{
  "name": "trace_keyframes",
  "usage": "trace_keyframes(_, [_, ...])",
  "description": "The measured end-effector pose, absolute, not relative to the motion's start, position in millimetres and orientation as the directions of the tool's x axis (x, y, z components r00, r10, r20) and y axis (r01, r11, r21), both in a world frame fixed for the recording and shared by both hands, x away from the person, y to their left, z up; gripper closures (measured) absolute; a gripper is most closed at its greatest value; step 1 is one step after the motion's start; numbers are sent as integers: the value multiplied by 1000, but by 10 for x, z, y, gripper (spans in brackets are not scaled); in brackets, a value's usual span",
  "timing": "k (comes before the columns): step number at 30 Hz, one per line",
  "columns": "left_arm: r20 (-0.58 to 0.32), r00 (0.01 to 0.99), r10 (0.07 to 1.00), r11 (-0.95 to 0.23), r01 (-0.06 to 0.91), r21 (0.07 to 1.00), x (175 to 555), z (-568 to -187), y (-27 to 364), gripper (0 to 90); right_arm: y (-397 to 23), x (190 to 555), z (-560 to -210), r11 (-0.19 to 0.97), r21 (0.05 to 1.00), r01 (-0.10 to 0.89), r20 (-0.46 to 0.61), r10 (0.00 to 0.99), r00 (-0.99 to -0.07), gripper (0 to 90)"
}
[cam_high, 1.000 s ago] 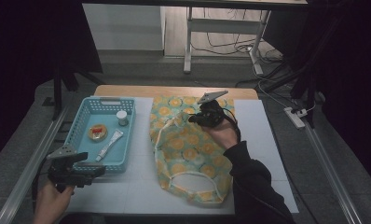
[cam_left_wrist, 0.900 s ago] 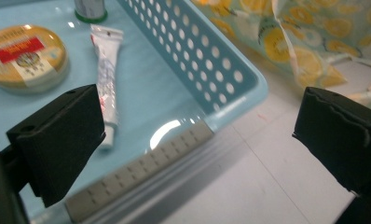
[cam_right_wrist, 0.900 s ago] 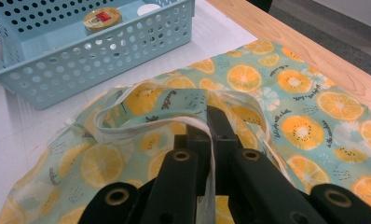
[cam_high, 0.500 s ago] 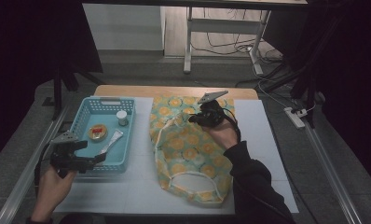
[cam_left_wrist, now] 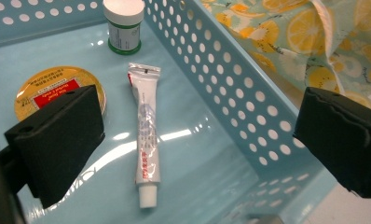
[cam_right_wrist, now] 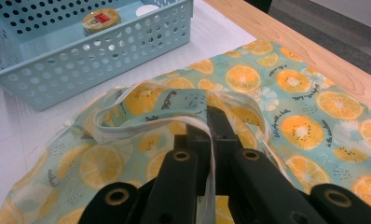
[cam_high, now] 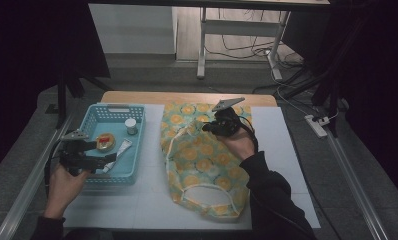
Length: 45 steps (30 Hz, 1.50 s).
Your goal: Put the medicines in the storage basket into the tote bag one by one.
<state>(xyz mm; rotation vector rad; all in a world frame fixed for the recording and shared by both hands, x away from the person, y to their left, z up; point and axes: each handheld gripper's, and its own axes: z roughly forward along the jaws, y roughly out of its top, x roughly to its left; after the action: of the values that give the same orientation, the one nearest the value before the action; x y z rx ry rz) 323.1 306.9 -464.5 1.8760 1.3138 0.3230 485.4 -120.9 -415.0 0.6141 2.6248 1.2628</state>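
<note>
Near the left, the left gripper (cam_high: 104, 161) hangs with jaws wide apart over a white squeeze tube (cam_left_wrist: 145, 140) lying in the pale blue plastic basket (cam_high: 139, 145). Farther right, the right gripper (cam_high: 209, 127) pinches the orange-patterned cloth bag's (cam_high: 199, 160) rim.

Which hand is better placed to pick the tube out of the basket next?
Left. The left gripper hangs open over the basket, the tube lying between its jaws. The right gripper is shut on the bag, holding its rim up.
</note>
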Motion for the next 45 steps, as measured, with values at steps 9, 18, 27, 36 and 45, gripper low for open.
trace_keyframes(9, [-201, 405, 892, -147, 680, 718, 3407, -4643, 3121, 1, -1221, 4864, -4165, 549, 780, 301, 44, 431, -901, 895])
trace_keyframes(18, [-164, 390, 906, -185, 713, 676, 3662, -4704, 3153, 0, -1221, 4865, -4167, 549, 779, 302, 45, 432, -901, 895])
trace_keyframes(27, [-165, 348, 923, -171, 753, 635, 3936, -4798, 3259, 0, -1239, 4867, -4177, 548, 779, 306, 50, 432, -900, 894])
trace_keyframes(36, [-185, 320, 929, -150, 784, 603, 4179, -4937, 3335, 0, -1227, 4865, -4203, 551, 777, 306, 50, 431, -901, 894])
trace_keyframes(45, [-166, 321, 932, -177, 807, 564, 4369, -5048, 3331, 0, -1240, 4869, -4214, 556, 771, 309, 50, 432, -901, 893])
